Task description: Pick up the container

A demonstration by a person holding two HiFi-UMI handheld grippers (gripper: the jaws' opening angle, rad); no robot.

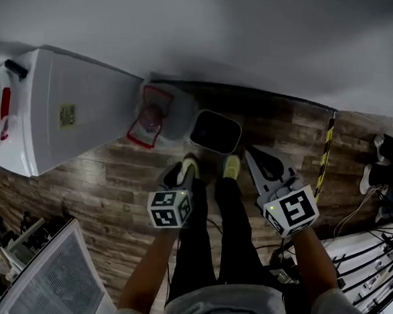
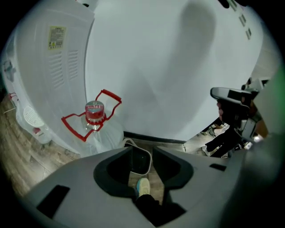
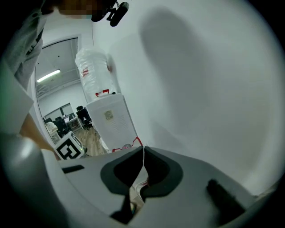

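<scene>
The container [image 1: 215, 131] is a dark bin with a pale rim. It stands on the wood floor against the wall, just beyond the person's shoes. My left gripper [image 1: 180, 173] hangs above the left shoe, short of the container and slightly to its left. Its jaws stand open with nothing between them. In the left gripper view [image 2: 142, 150], the gap frames the container [image 2: 141, 161] and a shoe. My right gripper [image 1: 250, 153] is right of the container with its jaw tips together, holding nothing; they also meet in the right gripper view [image 3: 143, 149].
A clear water jug [image 1: 149, 119] with a red handle stands left of the container, beside a white water dispenser [image 1: 72, 111]. A yellow-black strip [image 1: 327, 152] runs along the floor at right, with shoes [image 1: 384, 166] and cables beyond. A grey mesh panel [image 1: 54, 270] is at lower left.
</scene>
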